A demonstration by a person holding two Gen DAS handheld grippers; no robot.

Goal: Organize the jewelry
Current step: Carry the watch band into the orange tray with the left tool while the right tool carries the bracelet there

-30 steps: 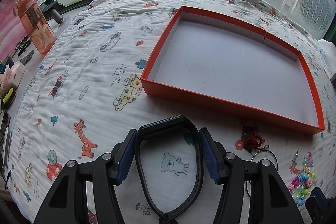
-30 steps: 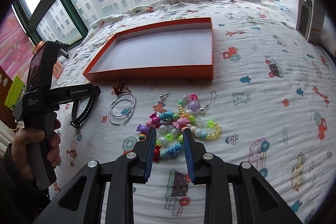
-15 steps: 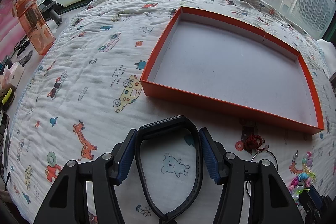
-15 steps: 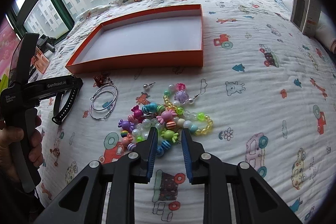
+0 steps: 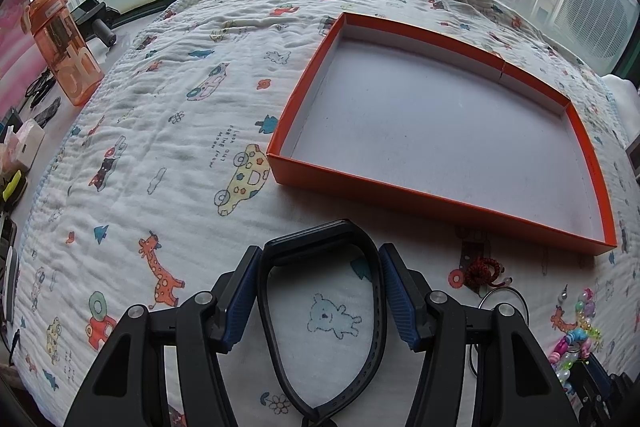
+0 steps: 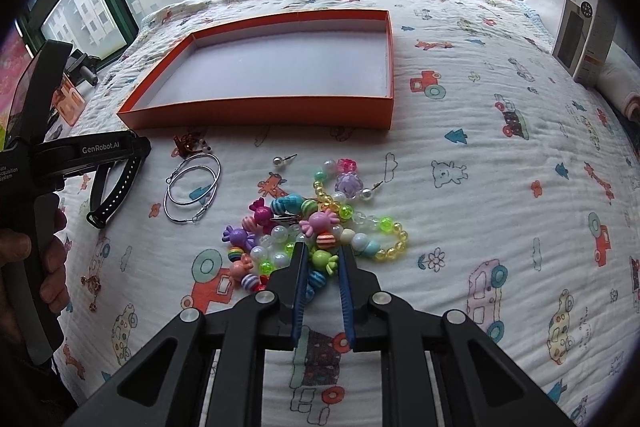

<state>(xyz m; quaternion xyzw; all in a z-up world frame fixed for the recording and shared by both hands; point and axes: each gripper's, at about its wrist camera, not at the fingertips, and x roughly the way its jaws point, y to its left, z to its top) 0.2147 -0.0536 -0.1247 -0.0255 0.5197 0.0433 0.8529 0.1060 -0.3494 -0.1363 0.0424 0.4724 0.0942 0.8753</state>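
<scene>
The left hand-held gripper point(image 6: 138, 151) carries white lettering on its side, "GenRobot.AI", and below it, on the body near the handle, small white words that seem to read "Data Acquisition System", partly cut off. The blanket point(image 5: 168, 155) has a tiny printed line beside the yellow car, roughly "LOOK OUT FOR THE MOON", though it is hard to make out. The orange bottle point(image 5: 66, 47) at far left bears large pale letters, unreadable. The box point(image 6: 584, 27) at far right has print too small to read.

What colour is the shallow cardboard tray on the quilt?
The shallow cardboard tray is orange outside with a pale grey-white inside, clearest in the right wrist view.
</scene>
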